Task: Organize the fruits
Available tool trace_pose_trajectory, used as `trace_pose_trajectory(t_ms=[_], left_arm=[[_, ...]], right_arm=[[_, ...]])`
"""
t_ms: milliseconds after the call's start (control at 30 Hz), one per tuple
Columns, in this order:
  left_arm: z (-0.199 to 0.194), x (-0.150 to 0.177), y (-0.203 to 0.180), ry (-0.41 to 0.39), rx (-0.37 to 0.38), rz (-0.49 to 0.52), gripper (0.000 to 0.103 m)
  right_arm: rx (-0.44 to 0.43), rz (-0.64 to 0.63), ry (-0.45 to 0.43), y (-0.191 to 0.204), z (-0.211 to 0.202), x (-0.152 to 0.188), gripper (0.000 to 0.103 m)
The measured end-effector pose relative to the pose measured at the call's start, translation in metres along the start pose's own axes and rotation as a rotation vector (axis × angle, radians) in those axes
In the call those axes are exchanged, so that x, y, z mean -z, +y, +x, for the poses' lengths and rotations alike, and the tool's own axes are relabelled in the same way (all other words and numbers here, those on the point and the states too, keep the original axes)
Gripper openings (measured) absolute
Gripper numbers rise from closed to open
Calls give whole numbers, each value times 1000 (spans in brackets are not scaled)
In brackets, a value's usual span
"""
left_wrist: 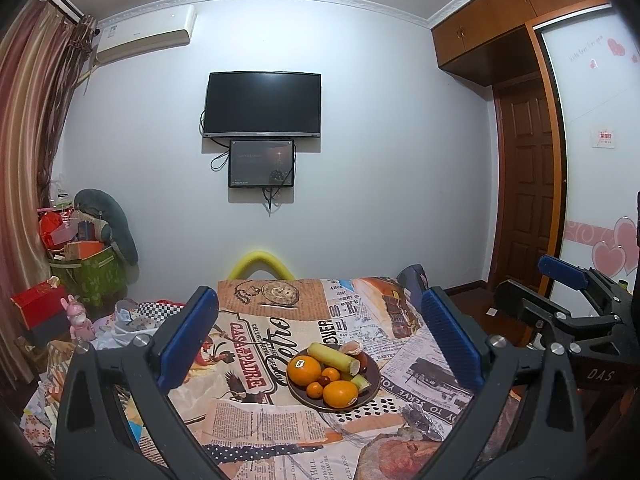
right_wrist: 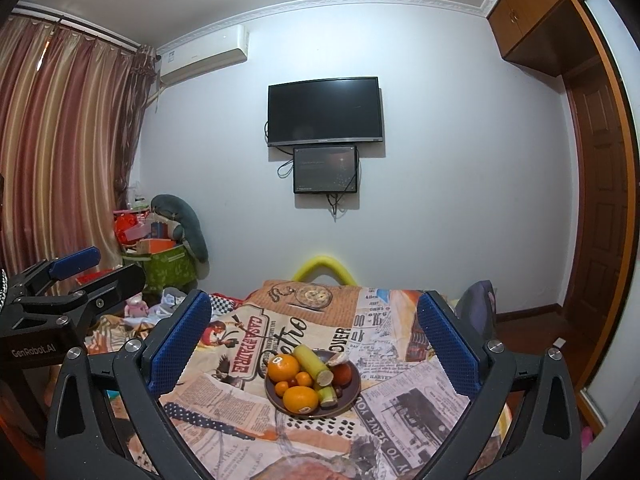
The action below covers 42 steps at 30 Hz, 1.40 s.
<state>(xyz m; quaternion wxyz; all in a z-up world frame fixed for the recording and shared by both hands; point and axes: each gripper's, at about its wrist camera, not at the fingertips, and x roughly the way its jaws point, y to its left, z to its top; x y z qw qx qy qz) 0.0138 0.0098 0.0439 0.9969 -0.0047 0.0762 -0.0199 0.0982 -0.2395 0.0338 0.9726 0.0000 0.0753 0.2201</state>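
Note:
A dark round plate (left_wrist: pixel 375 370) (right_wrist: pixel 355 390) rests on a table under a newspaper-print cloth. It holds two large oranges (left_wrist: pixel 304 370) (right_wrist: pixel 283 367), small tangerines (left_wrist: pixel 315 390), a yellow-green stalk piece (left_wrist: pixel 334 358) (right_wrist: pixel 310 362), a red fruit (right_wrist: pixel 342 374) and a peeled segment (left_wrist: pixel 352 347). My left gripper (left_wrist: pixel 320 294) hangs open above and short of the plate with nothing between its fingers. Beside it, my right gripper (right_wrist: pixel 316 300) is wide open and just as empty. Each gripper shows at the edge of the other's view: the right gripper (left_wrist: pixel 534 286), the left gripper (right_wrist: pixel 100 270).
The tablecloth (left_wrist: pixel 248 420) covers the whole table, and a yellow foam arch (left_wrist: pixel 260 260) rises behind its far edge. Boxes, a green bin (left_wrist: pixel 92 276) and a pink toy (left_wrist: pixel 80 320) crowd the floor at left. A wooden door (left_wrist: pixel 524 192) stands at right.

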Motion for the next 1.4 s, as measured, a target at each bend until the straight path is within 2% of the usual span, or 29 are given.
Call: trace_pose_trajectory(t_ms=[1400], left_arm=[[3,2,-4,0,16,-2,103]], right_arm=[[1,3,-6,-1,-4,-5,103]])
